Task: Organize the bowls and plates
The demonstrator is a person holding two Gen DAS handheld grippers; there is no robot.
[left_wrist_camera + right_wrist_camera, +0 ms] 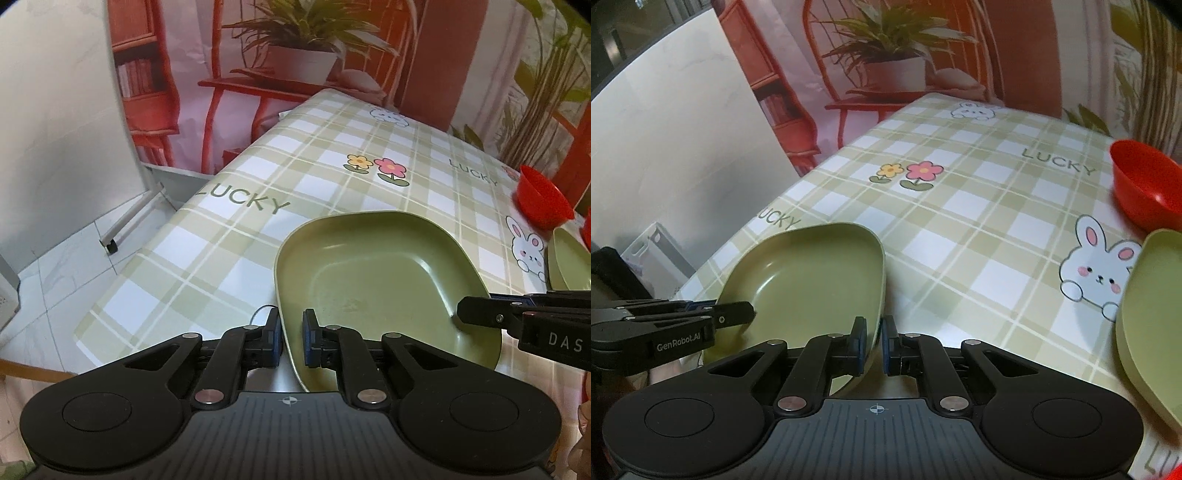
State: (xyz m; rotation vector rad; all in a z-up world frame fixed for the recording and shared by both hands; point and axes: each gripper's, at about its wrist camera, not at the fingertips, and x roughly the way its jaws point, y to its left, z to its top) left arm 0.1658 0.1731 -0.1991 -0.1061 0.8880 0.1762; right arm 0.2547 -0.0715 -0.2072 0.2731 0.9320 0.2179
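Both tongs grasp one green plate (384,280)

Left gripper (292,338) clamps its left rim; right gripper (873,343) clamps the opposite rim.

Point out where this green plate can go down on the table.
Free: the checked tablecloth from the flower print back to the far edge. Crowded: the right side, with the red bowl and second green plate. Both grippers, left and right, grip the green plate.
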